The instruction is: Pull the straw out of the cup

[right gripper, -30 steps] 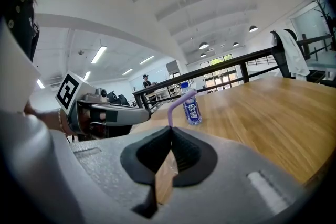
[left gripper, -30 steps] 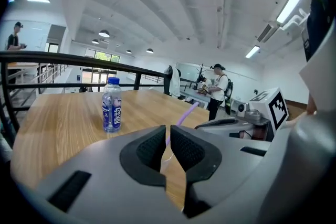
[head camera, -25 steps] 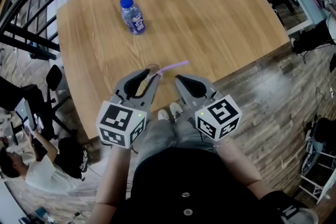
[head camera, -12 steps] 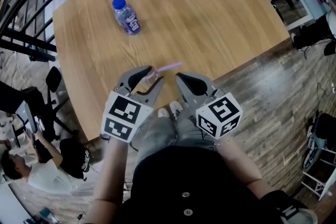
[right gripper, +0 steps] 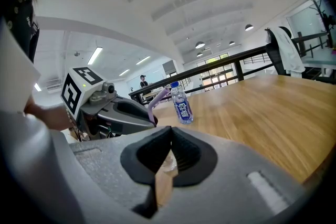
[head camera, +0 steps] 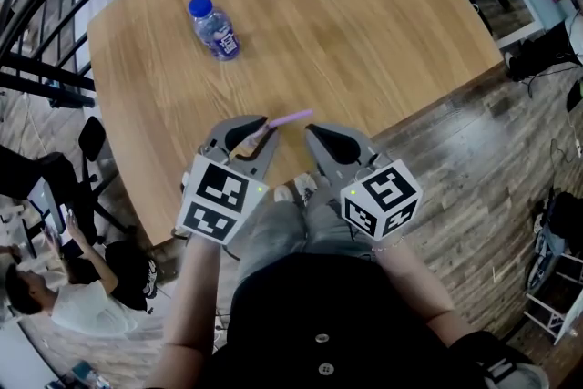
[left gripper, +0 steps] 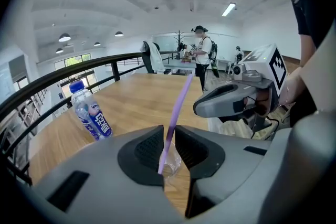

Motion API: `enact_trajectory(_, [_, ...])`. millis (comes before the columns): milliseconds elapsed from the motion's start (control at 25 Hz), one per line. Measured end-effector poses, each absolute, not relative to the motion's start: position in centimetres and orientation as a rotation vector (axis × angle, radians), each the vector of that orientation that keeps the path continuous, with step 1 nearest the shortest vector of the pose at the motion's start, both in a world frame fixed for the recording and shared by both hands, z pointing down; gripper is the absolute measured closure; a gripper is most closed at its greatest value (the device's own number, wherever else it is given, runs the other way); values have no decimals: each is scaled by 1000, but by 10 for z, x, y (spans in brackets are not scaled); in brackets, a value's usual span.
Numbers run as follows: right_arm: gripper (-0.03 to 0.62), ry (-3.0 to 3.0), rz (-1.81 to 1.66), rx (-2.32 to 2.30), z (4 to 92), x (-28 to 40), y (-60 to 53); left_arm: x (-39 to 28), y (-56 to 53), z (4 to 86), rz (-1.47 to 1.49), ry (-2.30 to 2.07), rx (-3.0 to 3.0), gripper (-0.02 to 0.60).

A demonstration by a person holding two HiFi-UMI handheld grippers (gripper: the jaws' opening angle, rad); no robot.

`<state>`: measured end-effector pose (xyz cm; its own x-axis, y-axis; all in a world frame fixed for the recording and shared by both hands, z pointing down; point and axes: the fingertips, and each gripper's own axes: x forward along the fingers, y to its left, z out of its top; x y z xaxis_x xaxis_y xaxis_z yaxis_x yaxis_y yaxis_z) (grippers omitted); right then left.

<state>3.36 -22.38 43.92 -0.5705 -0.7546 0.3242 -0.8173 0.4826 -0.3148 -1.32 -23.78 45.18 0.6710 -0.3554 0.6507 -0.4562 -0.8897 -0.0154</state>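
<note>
The step in hand is the grasp on the straw [head camera: 291,117], the last thing before the pull itself. The left gripper [head camera: 266,130], at the lower middle of the head view, has just been closing its jaws, and the purple straw now stands between its pads, leaning up and away toward the right. The pads look pressed against it. Just below those jaws, at the bottom middle of the left gripper view, sits the clear cup [left gripper: 172,165] with the foot of the straw in it, so the straw is not yet out.

The right gripper [head camera: 311,132], just beside the left one, has its jaws drawn together. A bit of clear plastic shows in the slit between them, so I judge it is pinching the cup's wall to hold it down.

Next comes a lift of the left gripper along the straw's own slant, while the right one holds the cup steady on the counter [head camera: 364,32]. A sideways tug would likely tip the light cup or kink the straw.

Count: one straw, one cup, two grippers, and one small blue-capped bottle [head camera: 215,27] standing well apart at the upper left of the counter
</note>
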Motion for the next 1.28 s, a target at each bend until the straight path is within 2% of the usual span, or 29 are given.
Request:
enact_trajectory(80, [595,-2580,666,1378,439,34,-224,-12,-237,451,1023,-662,2736,521])
enact_trajectory(640, [595,-2605,646,1360,432,31,-224,-17,-236,440,923,-708,2745,538])
enact_trajectory(1040, [595,-2667,618,1301,416,12,-225,-42,-243,400,503,-853,2667,538])
enact_trajectory(1280, [595,-2698,601,1256,406,-2,-222,-58,-241,377,352,-937,2674,538])
